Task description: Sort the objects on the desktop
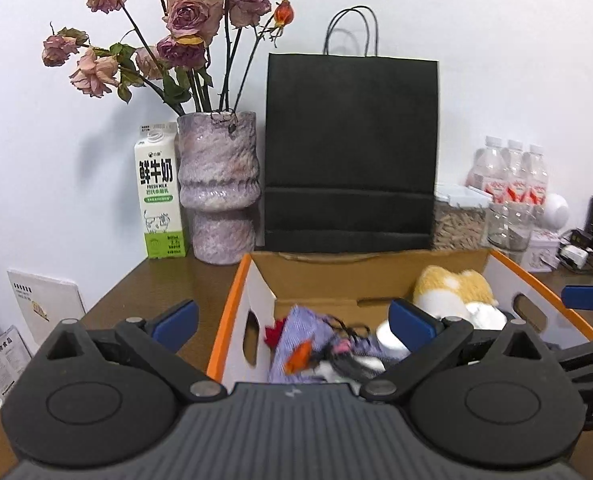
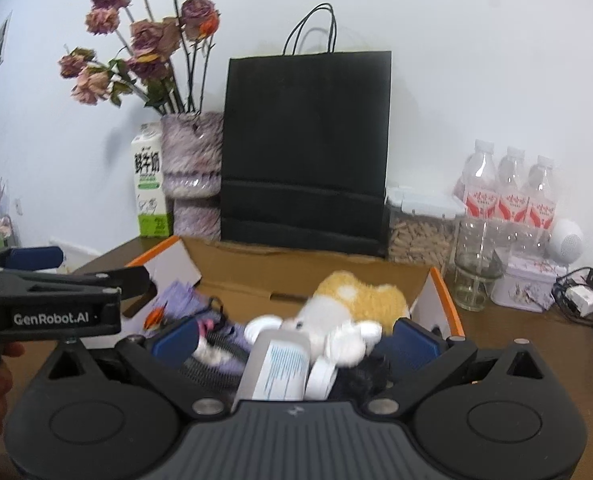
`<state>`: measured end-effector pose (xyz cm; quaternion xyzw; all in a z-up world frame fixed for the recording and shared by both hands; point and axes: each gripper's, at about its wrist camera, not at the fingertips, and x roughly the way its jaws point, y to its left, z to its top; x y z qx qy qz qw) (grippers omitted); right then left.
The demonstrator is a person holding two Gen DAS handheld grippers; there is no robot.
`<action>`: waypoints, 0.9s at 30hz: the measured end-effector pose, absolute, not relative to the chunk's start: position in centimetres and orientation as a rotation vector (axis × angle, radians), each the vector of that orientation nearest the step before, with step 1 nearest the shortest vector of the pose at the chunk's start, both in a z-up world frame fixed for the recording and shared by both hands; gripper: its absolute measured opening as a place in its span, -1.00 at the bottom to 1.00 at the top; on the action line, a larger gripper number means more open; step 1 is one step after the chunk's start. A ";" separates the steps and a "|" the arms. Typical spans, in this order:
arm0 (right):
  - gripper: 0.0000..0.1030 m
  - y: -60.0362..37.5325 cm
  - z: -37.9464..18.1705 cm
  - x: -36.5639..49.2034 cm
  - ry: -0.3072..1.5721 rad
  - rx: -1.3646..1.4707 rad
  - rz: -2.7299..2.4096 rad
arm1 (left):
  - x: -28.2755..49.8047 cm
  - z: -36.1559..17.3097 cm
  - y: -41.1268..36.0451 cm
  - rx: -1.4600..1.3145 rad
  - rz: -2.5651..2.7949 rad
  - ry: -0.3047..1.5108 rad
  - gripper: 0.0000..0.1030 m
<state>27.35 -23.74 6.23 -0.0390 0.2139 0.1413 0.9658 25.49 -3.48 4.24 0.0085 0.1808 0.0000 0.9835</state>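
Left gripper [image 1: 292, 320] and right gripper [image 2: 294, 338] are being held wide and empty above the cardboard box [image 1: 232, 304], where the plush toy [image 2: 356, 300] is lying; judged between picks, another object is being called for.

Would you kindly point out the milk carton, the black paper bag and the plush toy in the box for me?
milk carton [image 1: 159, 196], left wrist view, on its printed front face.
black paper bag [image 1: 350, 148], left wrist view, middle of its front panel.
plush toy [image 2: 356, 300], right wrist view, on its yellow back.
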 end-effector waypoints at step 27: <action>1.00 -25.5 4.7 9.3 0.509 -0.054 0.302 | 7.1 3.3 -3.4 -0.040 -0.041 0.436 1.00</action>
